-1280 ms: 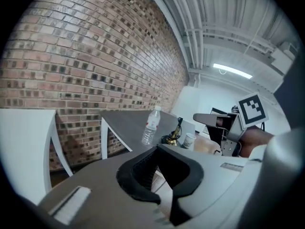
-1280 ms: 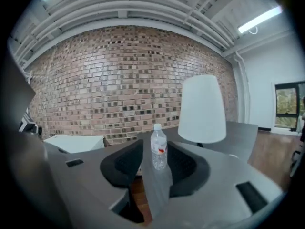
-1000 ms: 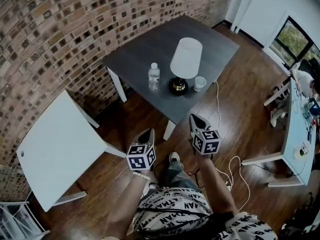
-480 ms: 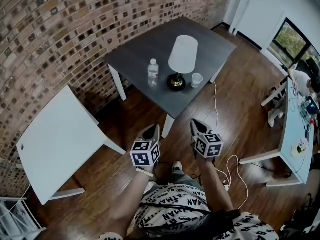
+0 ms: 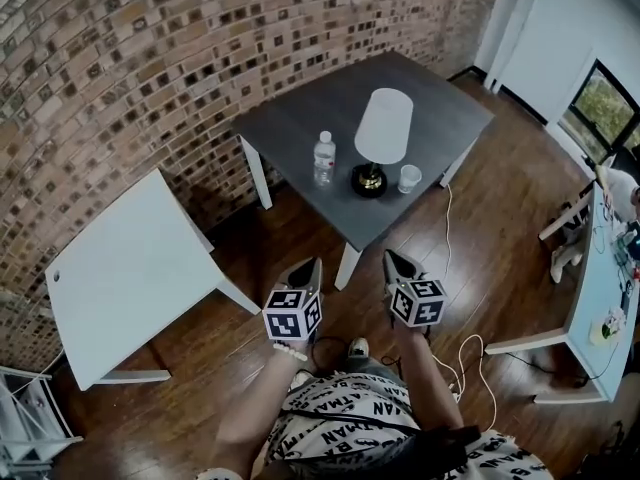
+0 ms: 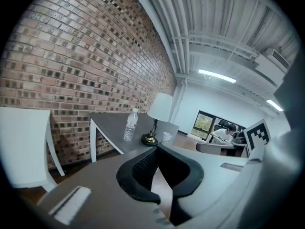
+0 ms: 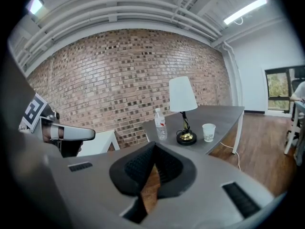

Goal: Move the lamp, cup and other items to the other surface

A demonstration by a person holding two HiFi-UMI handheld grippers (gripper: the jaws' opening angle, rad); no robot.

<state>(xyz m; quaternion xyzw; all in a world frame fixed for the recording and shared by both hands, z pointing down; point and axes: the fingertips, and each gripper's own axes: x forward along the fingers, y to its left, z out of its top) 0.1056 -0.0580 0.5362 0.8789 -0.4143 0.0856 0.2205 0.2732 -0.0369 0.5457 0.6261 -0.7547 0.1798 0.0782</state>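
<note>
Brick wall is backing the grey table (image 5: pixel 300 118) at upper centre, where lamp (image 5: pixel 382 133), cup (image 5: pixel 409 178) and bottle (image 5: pixel 323 158) are being kept; the white table (image 5: pixel 120 268) is lying at left; left gripper (image 5: pixel 308 266) and right gripper (image 5: pixel 393 259) are being held pressed together, empty, well short of the items; jaws are probably best spread before the lamp's stem is reached.

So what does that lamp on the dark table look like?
The table lamp stands upright toward the near side of the dark gray table. It has a plain white shade, wider at the bottom, on a thin dark stem, and a round black base with a shiny gold-looking ring. It doesn't seem lit. A water bottle stands on one side and a small white cup on the other, neither touching it.
</note>
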